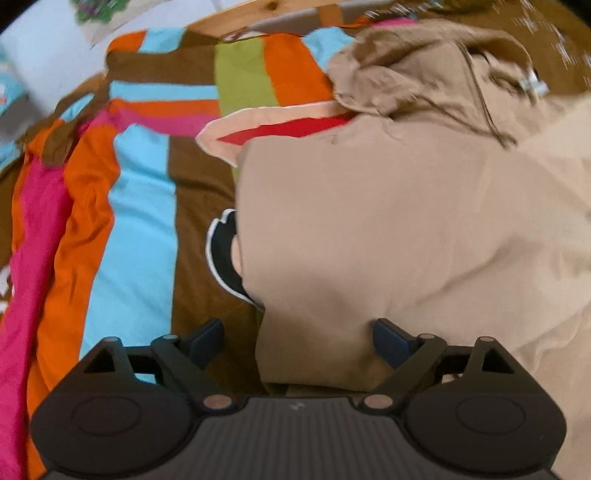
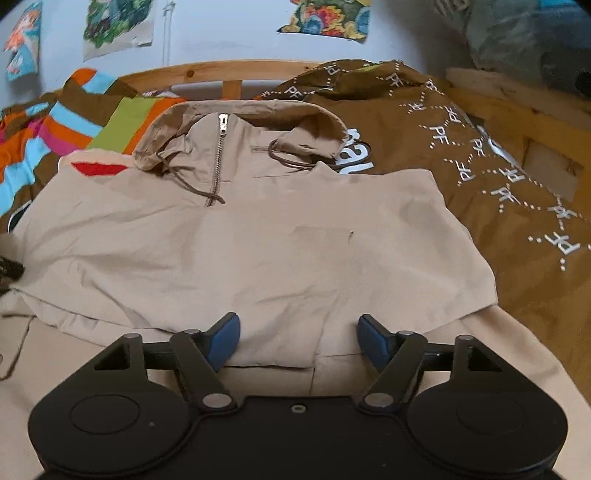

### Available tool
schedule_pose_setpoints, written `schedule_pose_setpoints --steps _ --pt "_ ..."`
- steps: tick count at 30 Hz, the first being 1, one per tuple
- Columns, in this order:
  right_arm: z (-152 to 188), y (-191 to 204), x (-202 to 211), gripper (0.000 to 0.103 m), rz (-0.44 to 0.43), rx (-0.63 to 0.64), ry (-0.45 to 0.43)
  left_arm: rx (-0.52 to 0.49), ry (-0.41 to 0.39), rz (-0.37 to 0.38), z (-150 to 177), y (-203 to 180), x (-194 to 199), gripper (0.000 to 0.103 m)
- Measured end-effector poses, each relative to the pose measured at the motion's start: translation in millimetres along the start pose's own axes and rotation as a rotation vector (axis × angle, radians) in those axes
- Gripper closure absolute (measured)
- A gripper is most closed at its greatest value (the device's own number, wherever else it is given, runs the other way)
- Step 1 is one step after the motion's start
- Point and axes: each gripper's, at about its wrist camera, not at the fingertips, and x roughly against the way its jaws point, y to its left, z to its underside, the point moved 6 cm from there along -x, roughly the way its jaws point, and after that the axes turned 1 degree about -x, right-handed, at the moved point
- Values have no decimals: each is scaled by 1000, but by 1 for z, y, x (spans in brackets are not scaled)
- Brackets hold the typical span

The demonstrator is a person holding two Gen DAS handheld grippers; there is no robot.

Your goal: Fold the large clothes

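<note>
A bed with a wooden frame (image 2: pixel 221 72) is standing against a pale wall hung with colourful pictures (image 2: pixel 327 18), its striped cover (image 1: pixel 140 221) showing at the left and a brown blanket (image 2: pixel 498 192) printed with white letters lying at the right. A beige jacket (image 2: pixel 258 236) is lying across the middle of the bed, its hood (image 2: pixel 240 110) and zip (image 2: pixel 219 155) at the far end and a folded layer resting over its near part. The left gripper (image 1: pixel 297 341) is hovering over the jacket's left edge, jaws standing wide apart with a fold of the cloth between them, not pinched. The right gripper (image 2: pixel 298 341) is hanging over the near hem, jaws likewise apart and clamping nothing.
</note>
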Motion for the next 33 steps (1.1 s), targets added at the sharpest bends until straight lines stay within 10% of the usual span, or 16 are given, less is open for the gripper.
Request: schedule_pose_setpoints --steps 8,16,25,33 --pt "-22 -3 20 10 -93 -79 -73 187 -132 129 -47 42 33 1" --pt "-108 -41 8 1 -182 -180 -175 238 -227 238 -186 65 -3 1" --pt "-246 -84 -133 6 -264 -385 -66 281 -64 386 -287 22 -115 1" --pt "-255 -76 -232 17 -278 -469 89 247 71 500 -279 -17 -163 1"
